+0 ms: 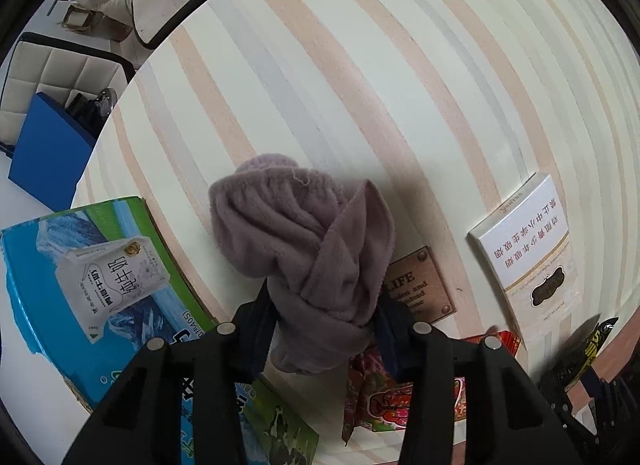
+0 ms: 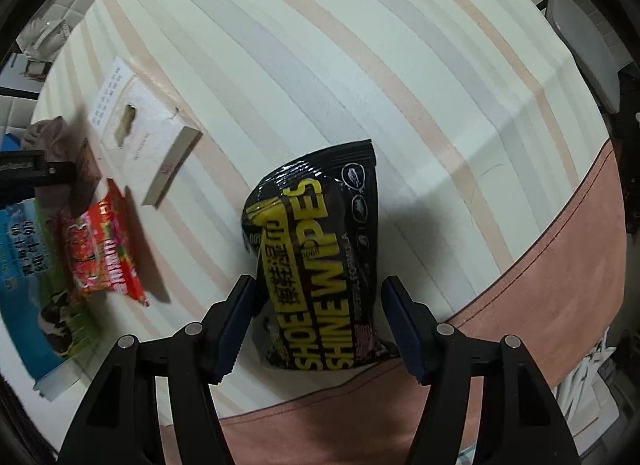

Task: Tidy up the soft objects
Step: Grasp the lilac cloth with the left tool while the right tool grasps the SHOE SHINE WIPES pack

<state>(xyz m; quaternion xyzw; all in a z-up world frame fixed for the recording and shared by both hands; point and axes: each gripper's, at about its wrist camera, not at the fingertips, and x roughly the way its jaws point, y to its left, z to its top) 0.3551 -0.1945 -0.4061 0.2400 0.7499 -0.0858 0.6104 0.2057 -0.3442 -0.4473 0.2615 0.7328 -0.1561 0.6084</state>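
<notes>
mauve cloth (image 1: 304, 261) pinched in left jaws; right jaws part-open astride wipes pack (image 2: 320, 261).

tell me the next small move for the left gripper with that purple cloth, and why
Probably lift it straight up a little. The left gripper has its pads pressed into the bunched purple cloth, which sits on the striped table between the milk carton box and the red snack packet. A short vertical lift should clear both neighbours before carrying it anywhere.
</notes>
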